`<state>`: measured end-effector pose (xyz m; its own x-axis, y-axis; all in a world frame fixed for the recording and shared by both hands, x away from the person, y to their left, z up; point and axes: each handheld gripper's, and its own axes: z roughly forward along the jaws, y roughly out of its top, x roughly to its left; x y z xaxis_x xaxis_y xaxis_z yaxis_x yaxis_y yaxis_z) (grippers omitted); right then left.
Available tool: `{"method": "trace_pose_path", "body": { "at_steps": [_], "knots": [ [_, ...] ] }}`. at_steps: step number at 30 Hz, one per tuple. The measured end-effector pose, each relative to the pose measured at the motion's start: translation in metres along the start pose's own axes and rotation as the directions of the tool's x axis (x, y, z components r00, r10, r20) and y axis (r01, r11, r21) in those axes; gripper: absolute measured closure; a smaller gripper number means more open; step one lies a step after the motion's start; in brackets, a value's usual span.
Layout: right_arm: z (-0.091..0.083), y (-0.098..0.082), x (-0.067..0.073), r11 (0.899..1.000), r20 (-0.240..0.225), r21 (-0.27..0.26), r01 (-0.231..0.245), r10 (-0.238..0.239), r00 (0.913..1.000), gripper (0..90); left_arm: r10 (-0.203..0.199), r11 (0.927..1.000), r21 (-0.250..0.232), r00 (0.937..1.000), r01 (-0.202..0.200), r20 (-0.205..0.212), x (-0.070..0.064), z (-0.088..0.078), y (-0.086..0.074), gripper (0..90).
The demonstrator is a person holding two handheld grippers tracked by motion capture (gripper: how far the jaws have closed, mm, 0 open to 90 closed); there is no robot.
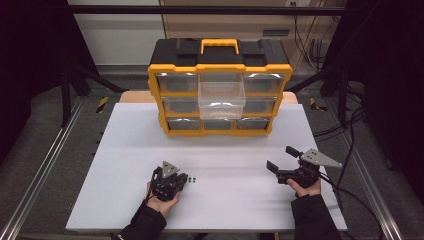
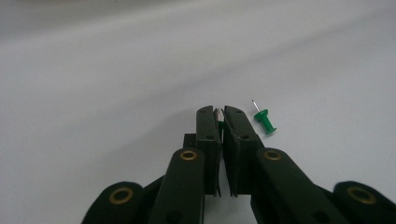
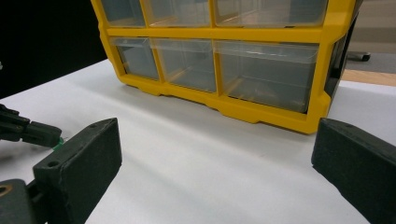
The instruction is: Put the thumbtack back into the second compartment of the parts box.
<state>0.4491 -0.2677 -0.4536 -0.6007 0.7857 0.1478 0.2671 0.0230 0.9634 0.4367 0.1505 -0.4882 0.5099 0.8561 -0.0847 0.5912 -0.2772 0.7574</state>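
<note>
My left gripper (image 2: 219, 114) lies low on the white table, shut on a green push pin (image 2: 218, 112) whose metal point sticks out past the tips. A second green push pin (image 2: 265, 120) lies loose on the table just right of the jaws. In the high view the left gripper (image 1: 186, 179) is at the front left of centre, with the loose pin (image 1: 193, 179) beside its tips. My right gripper (image 1: 280, 157) rests at the front right, open and holding nothing. In its own view the right gripper (image 3: 215, 168) faces the drawer cabinet (image 3: 261, 112).
A yellow and black drawer cabinet (image 1: 220, 60) with clear drawers stands at the back middle of the white table (image 1: 125, 150). Its top middle drawer (image 1: 221, 95) is pulled out. The left gripper (image 3: 28, 130) shows at the left edge of the right gripper view.
</note>
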Motion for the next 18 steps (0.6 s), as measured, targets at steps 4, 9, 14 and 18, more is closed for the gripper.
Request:
{"method": "trace_pose_path", "body": {
  "at_steps": [4,9,14,18],
  "knots": [
    [0.0,0.0,0.0,1.0,-0.003,-0.001,-0.001,0.001,1.0,1.9,-0.002,1.0,-0.005,0.9999,0.002,0.014,0.001,-0.002,0.001,85.0],
    [0.0,0.0,0.0,1.0,-0.007,0.003,-0.003,0.003,1.0,1.9,-0.001,0.9996,-0.028,0.9997,0.002,0.025,0.003,-0.009,0.005,85.1],
    [0.0,0.0,0.0,1.0,-0.007,0.0,-0.002,0.002,1.0,1.9,-0.01,0.9984,-0.055,0.999,0.012,0.045,0.007,-0.019,0.011,85.1],
    [0.0,0.0,0.0,1.0,-0.008,0.002,-0.001,0.001,1.0,1.9,-0.016,0.9964,-0.082,0.998,0.021,0.061,0.011,-0.029,0.016,85.2]
  ]
}}
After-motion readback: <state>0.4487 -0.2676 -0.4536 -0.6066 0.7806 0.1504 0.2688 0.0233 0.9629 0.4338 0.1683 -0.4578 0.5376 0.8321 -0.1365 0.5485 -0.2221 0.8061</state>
